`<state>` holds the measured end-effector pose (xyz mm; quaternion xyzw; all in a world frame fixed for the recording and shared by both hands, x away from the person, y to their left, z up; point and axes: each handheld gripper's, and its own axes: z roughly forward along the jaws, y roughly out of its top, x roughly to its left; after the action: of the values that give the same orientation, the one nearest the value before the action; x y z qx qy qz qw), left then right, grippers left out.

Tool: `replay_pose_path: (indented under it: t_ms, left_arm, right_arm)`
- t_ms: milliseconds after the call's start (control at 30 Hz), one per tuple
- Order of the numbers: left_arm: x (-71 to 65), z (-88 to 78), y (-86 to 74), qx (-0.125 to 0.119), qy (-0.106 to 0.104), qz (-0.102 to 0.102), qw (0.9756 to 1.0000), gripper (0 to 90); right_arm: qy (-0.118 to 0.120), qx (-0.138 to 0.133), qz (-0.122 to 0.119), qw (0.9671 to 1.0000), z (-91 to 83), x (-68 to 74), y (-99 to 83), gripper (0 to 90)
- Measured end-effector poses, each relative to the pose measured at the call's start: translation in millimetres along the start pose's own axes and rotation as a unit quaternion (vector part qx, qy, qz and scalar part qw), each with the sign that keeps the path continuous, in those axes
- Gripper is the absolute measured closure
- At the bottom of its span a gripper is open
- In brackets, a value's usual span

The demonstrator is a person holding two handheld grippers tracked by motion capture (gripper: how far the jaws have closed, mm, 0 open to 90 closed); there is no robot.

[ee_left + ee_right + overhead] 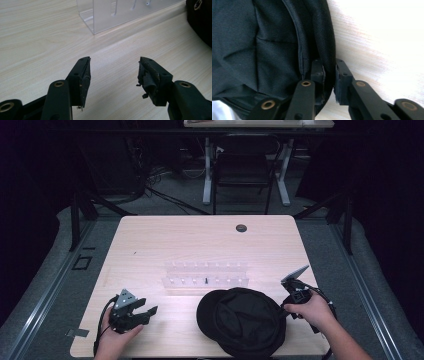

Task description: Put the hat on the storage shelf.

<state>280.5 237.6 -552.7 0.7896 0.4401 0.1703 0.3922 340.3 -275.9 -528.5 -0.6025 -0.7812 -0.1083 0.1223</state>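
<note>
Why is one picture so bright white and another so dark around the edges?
Right gripper view: the table glares white beside the black cap, and looks blurred. High view: light falls on the table, the room around stays dark. Left gripper view: evenly lit, sharp wood grain.

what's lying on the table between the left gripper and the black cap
Nothing: in the high view, only bare wooden table separates the left gripper from the black fabric cap.
</note>
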Motion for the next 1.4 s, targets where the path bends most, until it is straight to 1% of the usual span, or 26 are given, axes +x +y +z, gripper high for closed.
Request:
replay_pose_path:
  t_ms: [133, 300, 333, 433, 467, 500, 533, 567, 667, 700, 733, 767, 800, 867, 900, 933, 967, 1067, 1100, 1133, 1167, 1233, 1267, 1333, 1367, 1400]
  left_arm:
    - [0.3, 0.1, -0.1, -0.001, 0.001, -0.003, 1.0000, 43.7]
    - [0.3, 0.0, -0.2, -0.001, 0.001, -0.004, 1.0000, 43.8]
    - [0.4, 0.0, -0.2, 0.000, 0.001, -0.003, 1.0000, 43.8]
    - [0.2, 0.1, -0.3, 0.000, 0.001, -0.003, 1.0000, 43.8]
    - [0.2, 0.1, -0.3, 0.000, 0.001, -0.003, 1.0000, 43.8]
    - [0.3, 0.0, -0.3, 0.000, 0.001, -0.002, 1.0000, 43.8]
    - [0.4, 0.0, -0.3, -0.001, 0.001, -0.003, 1.0000, 43.8]
    - [0.5, 0.0, -0.4, -0.001, 0.002, -0.003, 1.0000, 43.8]
    - [1.2, -0.7, -0.2, 0.004, 0.002, -0.003, 1.0000, 43.8]
    - [1.2, -0.7, -0.2, 0.003, 0.002, -0.003, 1.0000, 43.8]
    - [1.3, -0.7, -0.2, 0.003, 0.002, -0.003, 1.0000, 43.8]
    - [1.3, -0.8, -0.2, 0.003, 0.002, -0.003, 1.0000, 43.8]
    - [1.2, -0.8, -0.2, 0.003, 0.002, -0.003, 1.0000, 43.8]
    - [1.3, -1.0, -0.1, 0.003, 0.002, -0.003, 1.0000, 43.8]
    - [1.3, -1.0, -0.2, 0.003, 0.002, -0.004, 1.0000, 43.8]
    - [1.3, -1.0, -0.2, 0.003, 0.002, -0.004, 1.0000, 43.8]
    - [1.2, -0.4, -0.6, -0.002, 0.002, -0.005, 1.0000, 43.8]
    - [1.2, -0.2, -0.7, -0.002, 0.002, -0.005, 1.0000, 43.8]
    - [1.2, -0.2, -0.7, -0.002, 0.002, -0.005, 1.0000, 43.8]
    - [1.2, -0.2, -0.7, -0.001, 0.002, -0.005, 1.0000, 43.8]
    - [1.2, -0.3, -0.7, -0.002, 0.002, -0.005, 1.0000, 43.8]
    - [1.3, -0.1, -0.9, -0.004, 0.002, -0.006, 1.0000, 43.8]
    - [1.4, -0.2, -0.9, -0.003, 0.001, -0.007, 1.0000, 43.8]
    - [1.6, -0.1, -1.0, -0.003, 0.001, -0.006, 1.0000, 43.9]
    - [1.6, -0.1, -1.0, -0.003, 0.001, -0.007, 1.0000, 43.8]
    - [1.6, -0.1, -1.0, -0.003, 0.001, -0.007, 1.0000, 43.8]
  right_arm:
    - [0.017, 0.001, 0.007, 0.9998, -1.8, -1.1, -0.7, 82.8]
    - [0.024, -0.001, 0.005, 0.9997, -5.1, -2.6, -2.1, 83.5]
    - [0.029, -0.015, 0.013, 0.9994, -4.2, -2.2, -4.0, 83.6]
    - [0.032, -0.013, 0.010, 0.9993, -9.3, -0.8, -4.2, 84.0]
    - [0.037, -0.020, 0.013, 0.9990, -10.8, 0.0, -4.9, 84.1]
    - [0.037, -0.015, 0.008, 0.9992, -13.5, -0.2, -4.7, 84.1]
    - [0.042, -0.025, 0.013, 0.9987, -15.9, 0.9, -5.5, 84.1]
    - [0.049, -0.025, 0.008, 0.9985, -19.0, 0.7, -5.5, 84.2]
    - [0.069, -0.044, 0.021, 0.9964, -26.3, 2.7, -7.4, 84.3]
    - [0.069, -0.037, 0.018, 0.9968, -30.5, 2.9, -6.9, 84.2]
    - [0.068, -0.028, 0.003, 0.9973, -34.4, 2.0, -6.1, 84.2]
    - [0.071, -0.046, 0.018, 0.9963, -34.5, 4.9, -7.4, 84.3]
    - [0.069, -0.047, 0.018, 0.9963, -36.8, 6.0, -7.5, 84.3]
    - [0.067, -0.048, 0.015, 0.9965, -40.6, 7.4, -7.5, 84.2]
    - [0.066, -0.041, 0.007, 0.9969, -43.8, 7.6, -7.3, 84.2]
    - [0.071, -0.054, 0.016, 0.9959, -44.3, 9.6, -8.0, 84.2]
    - [0.069, -0.042, 0.004, 0.9967, -48.1, 9.0, -7.3, 84.2]
    - [0.074, -0.048, 0.011, 0.9960, -51.8, 11.1, -8.6, 84.3]
    - [0.080, -0.058, 0.017, 0.9950, -52.3, 11.6, -9.3, 84.4]
    - [0.082, -0.051, 0.016, 0.9952, -55.0, 11.2, -9.0, 84.3]
    - [0.089, -0.062, 0.026, 0.9937, -54.9, 12.0, -9.9, 84.4]
    - [0.101, -0.051, 0.019, 0.9934, -60.1, 10.5, -10.1, 84.4]
    - [0.101, -0.062, 0.030, 0.9925, -60.0, 12.4, -11.3, 84.4]
    - [0.101, -0.068, 0.025, 0.9922, -63.5, 12.7, -12.1, 84.5]
    - [0.102, -0.076, 0.031, 0.9914, -65.0, 14.0, -12.7, 84.5]
    - [0.103, -0.071, 0.025, 0.9919, -67.0, 12.8, -12.6, 84.5]
